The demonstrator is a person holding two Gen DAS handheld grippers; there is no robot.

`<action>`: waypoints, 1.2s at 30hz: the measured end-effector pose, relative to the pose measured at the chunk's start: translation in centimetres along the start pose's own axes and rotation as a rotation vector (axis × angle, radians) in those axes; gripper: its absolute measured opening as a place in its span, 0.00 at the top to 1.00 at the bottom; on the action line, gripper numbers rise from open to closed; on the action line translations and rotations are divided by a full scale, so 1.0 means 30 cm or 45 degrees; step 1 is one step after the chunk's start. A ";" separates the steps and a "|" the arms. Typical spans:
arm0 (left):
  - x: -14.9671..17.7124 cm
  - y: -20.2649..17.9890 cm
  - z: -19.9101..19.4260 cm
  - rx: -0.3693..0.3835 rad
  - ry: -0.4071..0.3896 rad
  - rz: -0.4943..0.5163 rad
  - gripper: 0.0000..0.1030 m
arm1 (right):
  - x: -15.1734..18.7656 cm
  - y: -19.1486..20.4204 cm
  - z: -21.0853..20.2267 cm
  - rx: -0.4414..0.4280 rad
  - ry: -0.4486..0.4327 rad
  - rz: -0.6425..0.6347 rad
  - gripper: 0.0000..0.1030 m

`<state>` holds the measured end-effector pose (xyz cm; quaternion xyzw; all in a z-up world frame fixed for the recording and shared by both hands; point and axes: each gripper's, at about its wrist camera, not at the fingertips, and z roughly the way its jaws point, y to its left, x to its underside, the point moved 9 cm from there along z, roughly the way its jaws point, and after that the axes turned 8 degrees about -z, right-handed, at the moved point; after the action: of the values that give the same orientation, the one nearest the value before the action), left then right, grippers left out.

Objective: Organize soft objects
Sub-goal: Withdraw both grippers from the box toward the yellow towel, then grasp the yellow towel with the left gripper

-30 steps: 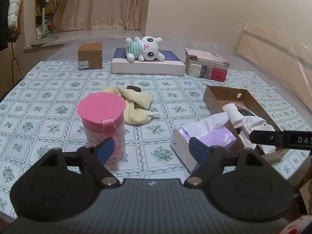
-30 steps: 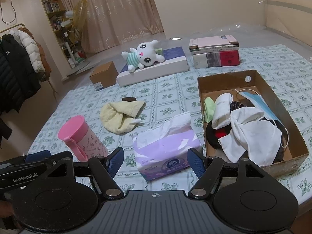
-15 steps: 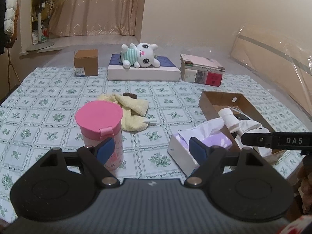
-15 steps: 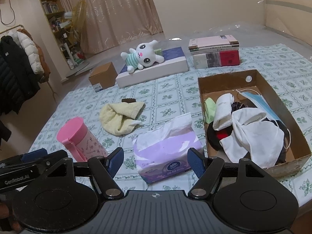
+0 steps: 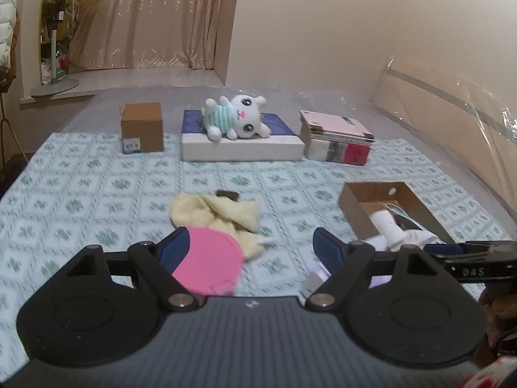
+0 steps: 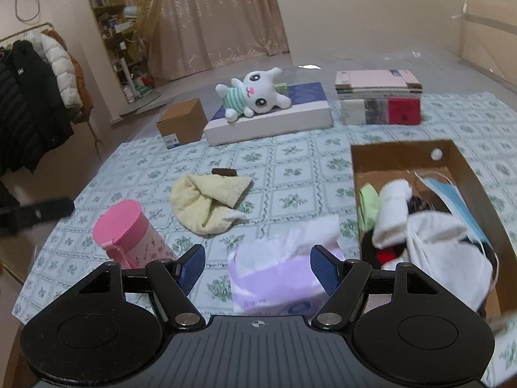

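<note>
patterned cloth (image 6: pixel 290 161) bears a cardboard box (image 6: pixel 400 153) holding white cloths (image 6: pixel 433 245)

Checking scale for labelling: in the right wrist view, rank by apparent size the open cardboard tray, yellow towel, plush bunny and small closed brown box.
1. cardboard tray
2. yellow towel and plush bunny: look alike; the bunny lies farther off
3. small brown box

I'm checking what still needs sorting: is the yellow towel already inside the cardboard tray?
No, the yellow towel lies crumpled on the patterned cloth, well left of the cardboard tray.
</note>
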<state>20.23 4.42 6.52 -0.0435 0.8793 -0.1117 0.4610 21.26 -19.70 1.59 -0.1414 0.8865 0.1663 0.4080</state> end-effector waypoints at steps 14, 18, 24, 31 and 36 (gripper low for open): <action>-0.197 0.281 0.336 -0.071 0.190 0.414 0.19 | -0.183 0.014 0.269 -0.026 0.047 -0.242 0.30; -0.210 0.348 0.477 -0.049 0.305 0.406 0.19 | -0.224 0.029 0.374 -0.046 0.080 -0.338 0.30; -0.184 0.356 0.687 0.044 0.468 0.390 0.19 | -0.259 0.075 0.548 -0.110 0.135 -0.561 0.30; -0.100 0.327 0.921 0.127 0.640 0.363 0.17 | -0.260 0.095 0.718 -0.162 0.203 -0.751 0.30; -0.039 0.311 1.047 0.179 0.730 0.250 0.16 | -0.253 0.072 0.816 -0.166 0.252 -0.773 0.30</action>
<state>46.91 8.77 -12.04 0.1069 0.9636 -0.1351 0.2045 41.72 -6.83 -7.15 -0.4406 0.8267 0.0790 0.3408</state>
